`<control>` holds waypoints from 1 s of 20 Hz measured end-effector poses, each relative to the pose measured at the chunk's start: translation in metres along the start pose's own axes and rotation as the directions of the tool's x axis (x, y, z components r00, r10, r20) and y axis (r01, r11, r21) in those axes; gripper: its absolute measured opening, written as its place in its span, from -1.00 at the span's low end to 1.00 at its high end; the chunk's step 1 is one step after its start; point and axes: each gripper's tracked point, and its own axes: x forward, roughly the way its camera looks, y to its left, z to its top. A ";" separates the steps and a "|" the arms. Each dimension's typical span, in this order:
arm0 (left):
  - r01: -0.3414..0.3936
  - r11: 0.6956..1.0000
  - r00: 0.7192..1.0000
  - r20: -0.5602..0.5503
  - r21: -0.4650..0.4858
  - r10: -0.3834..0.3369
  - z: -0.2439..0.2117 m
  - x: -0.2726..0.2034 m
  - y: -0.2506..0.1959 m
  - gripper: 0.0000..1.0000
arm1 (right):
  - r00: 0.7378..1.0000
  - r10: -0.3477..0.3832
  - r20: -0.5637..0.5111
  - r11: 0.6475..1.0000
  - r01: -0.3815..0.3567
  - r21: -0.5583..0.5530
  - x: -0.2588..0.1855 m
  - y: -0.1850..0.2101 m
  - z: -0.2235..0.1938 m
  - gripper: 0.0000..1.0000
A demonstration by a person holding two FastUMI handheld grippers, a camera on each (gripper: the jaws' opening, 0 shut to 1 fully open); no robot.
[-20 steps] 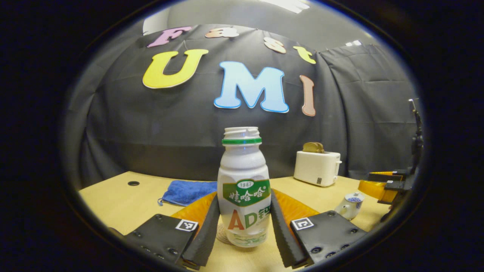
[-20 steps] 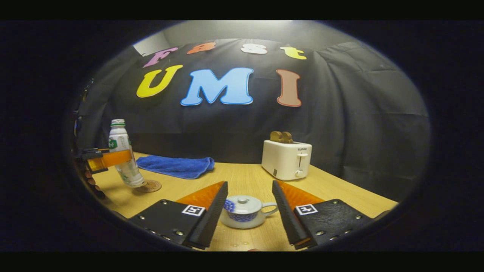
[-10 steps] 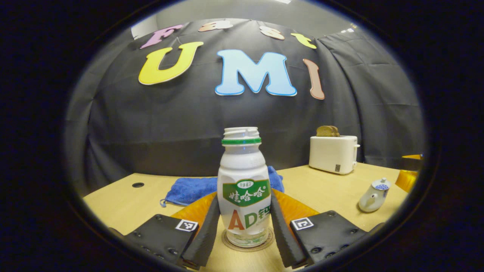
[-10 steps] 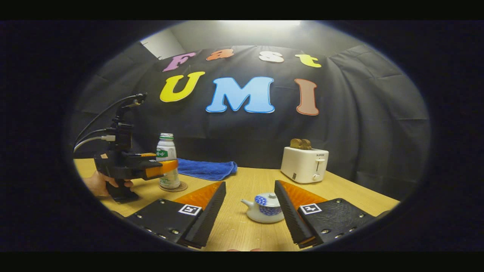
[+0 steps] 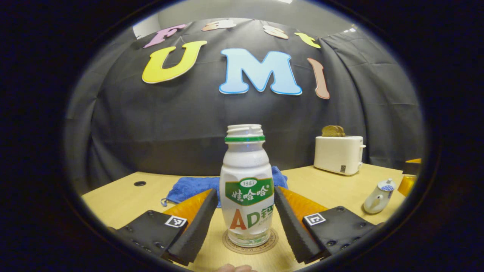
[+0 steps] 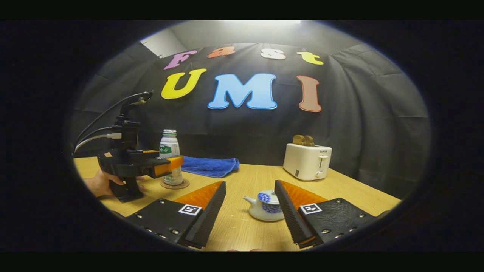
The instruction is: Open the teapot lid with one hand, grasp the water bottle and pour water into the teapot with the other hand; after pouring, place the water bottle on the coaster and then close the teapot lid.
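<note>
The white water bottle (image 5: 246, 189), uncapped with a green neck ring, stands upright on the round coaster (image 5: 228, 245). My left gripper (image 5: 245, 189) is open, one finger on each side of the bottle, a narrow gap on the left side. In the right gripper view the same bottle (image 6: 169, 147) and coaster (image 6: 174, 185) sit at the far left with the left gripper (image 6: 172, 163) around them, held by a hand (image 6: 97, 183). My right gripper (image 6: 250, 183) is open and holds nothing. The white and blue teapot (image 6: 262, 207), lid on, sits between its fingers, close to the right one.
A white toaster (image 6: 307, 161) with bread in it stands at the back right. A blue cloth (image 6: 211, 166) lies behind the bottle near the wall. The wooden table (image 5: 321, 189) has a small round hole (image 5: 139, 183) at the far left.
The bottle came down onto the coaster and the left fingers spread off its sides. The right gripper drew back and left of the teapot, which now sits by its right finger.
</note>
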 end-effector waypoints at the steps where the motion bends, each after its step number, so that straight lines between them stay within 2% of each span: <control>1: -0.009 1.000 1.000 0.027 -0.011 0.010 0.009 -0.004 0.003 1.00 | 1.000 0.002 0.000 1.000 -0.002 -0.004 0.000 0.001 -0.001 0.59; 2: -0.014 1.000 0.999 0.043 -0.023 0.015 0.014 -0.008 0.005 0.94 | 1.000 0.004 -0.001 1.000 -0.004 -0.007 0.001 0.002 -0.002 0.59; 3: -0.019 0.999 0.999 0.048 -0.041 0.021 0.016 -0.013 0.006 1.00 | 1.000 0.006 -0.002 1.000 -0.006 -0.011 0.000 0.003 -0.003 0.59; 4: -0.022 0.998 0.999 0.041 -0.054 0.024 0.012 -0.019 0.007 0.93 | 1.000 0.006 -0.002 1.000 -0.006 -0.015 0.000 0.003 -0.003 0.59; 6: -0.035 0.999 0.999 0.028 -0.039 0.036 0.008 -0.029 0.009 1.00 | 1.000 -0.002 0.012 1.000 0.003 -0.029 -0.004 0.004 0.001 0.59; 8: -0.041 0.999 0.999 0.033 0.002 0.041 0.011 -0.040 0.008 0.95 | 1.000 0.008 0.025 0.999 -0.007 -0.039 -0.010 0.010 0.003 0.59; 13: -0.034 0.999 0.999 0.030 -0.015 0.034 0.014 -0.067 -0.002 1.00 | 0.999 0.041 0.026 0.999 -0.041 -0.009 -0.032 0.023 0.003 0.59; 17: -0.012 0.998 1.000 0.005 -0.068 0.013 0.007 -0.122 -0.019 0.95 | 0.999 0.029 -0.024 1.000 -0.029 0.007 -0.043 0.025 -0.008 0.58; 18: -0.015 0.996 1.000 0.001 -0.087 0.015 0.004 -0.138 -0.025 0.84 | 0.999 0.025 -0.030 1.000 -0.025 0.008 -0.043 0.028 -0.009 0.58; 19: -0.008 0.996 1.000 -0.008 -0.094 0.007 -0.002 -0.152 -0.034 1.00 | 0.999 0.019 -0.043 1.000 -0.018 0.010 -0.042 0.030 -0.014 0.59; 20: -0.012 0.996 1.000 -0.013 -0.087 0.011 -0.007 -0.162 -0.044 0.99 | 0.998 0.014 -0.054 1.000 -0.013 0.016 -0.041 0.033 -0.017 0.59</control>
